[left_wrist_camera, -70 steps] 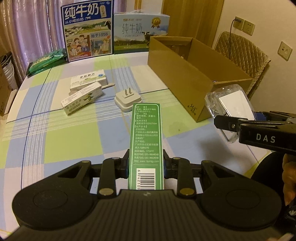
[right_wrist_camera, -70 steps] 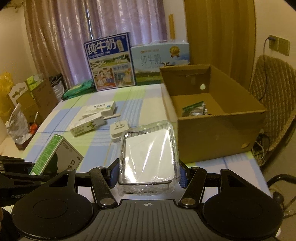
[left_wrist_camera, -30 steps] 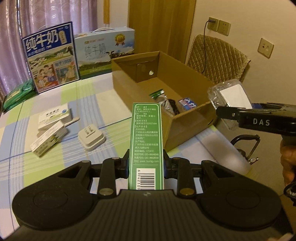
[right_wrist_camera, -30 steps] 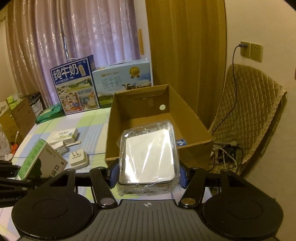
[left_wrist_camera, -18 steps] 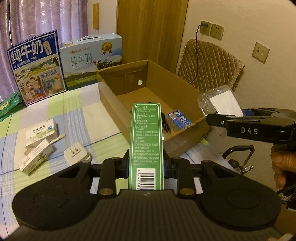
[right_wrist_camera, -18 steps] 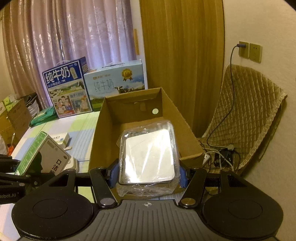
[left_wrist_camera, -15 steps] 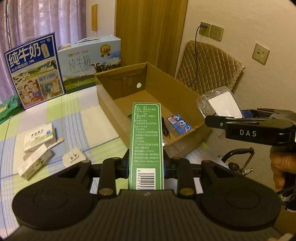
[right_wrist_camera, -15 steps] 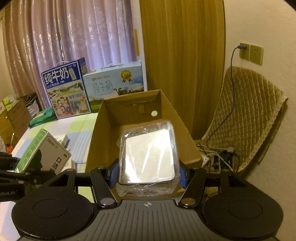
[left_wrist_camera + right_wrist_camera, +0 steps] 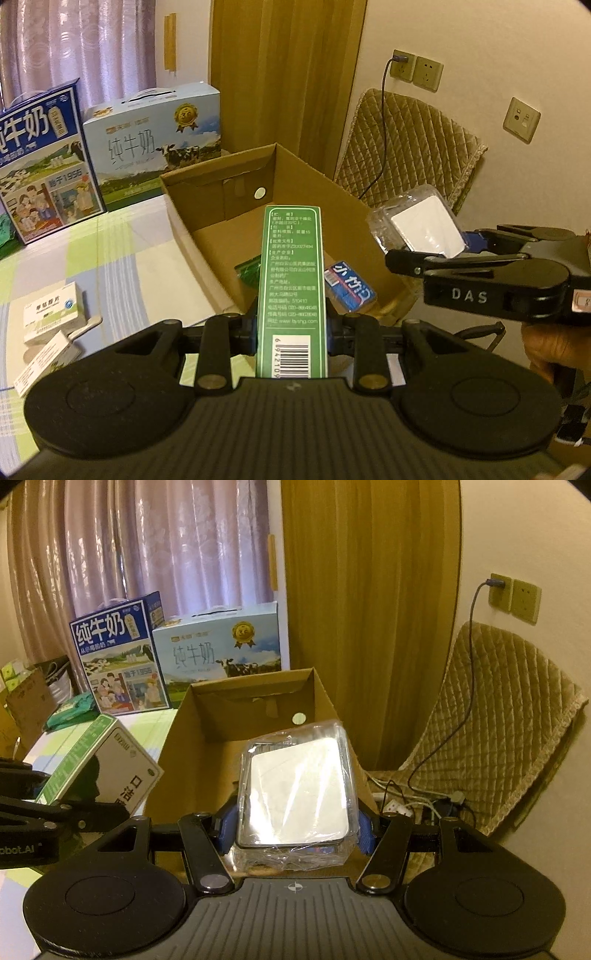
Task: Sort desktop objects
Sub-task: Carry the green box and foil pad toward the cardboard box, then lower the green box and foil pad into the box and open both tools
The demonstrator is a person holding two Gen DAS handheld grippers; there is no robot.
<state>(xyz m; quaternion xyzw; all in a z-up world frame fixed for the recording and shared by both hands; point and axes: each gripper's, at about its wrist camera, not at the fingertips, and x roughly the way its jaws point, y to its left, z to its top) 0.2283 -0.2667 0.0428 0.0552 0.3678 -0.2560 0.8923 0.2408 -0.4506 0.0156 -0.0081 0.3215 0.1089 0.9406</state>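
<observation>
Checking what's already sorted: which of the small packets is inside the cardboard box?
The blue packet with white lettering, lying on the open cardboard box floor; the two white packets lie outside on the checked tablecloth.

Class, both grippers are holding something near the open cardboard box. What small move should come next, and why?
Probably lower the left gripper slightly and release the green carton into the brown cardboard box: its jaws grip the carton already over the box's open top, where a blue packet lies.

Cream wall [image 9: 524, 535], pink curtains [image 9: 147, 546], wooden door [image 9: 369, 590], quilted chair [image 9: 509, 731].
</observation>
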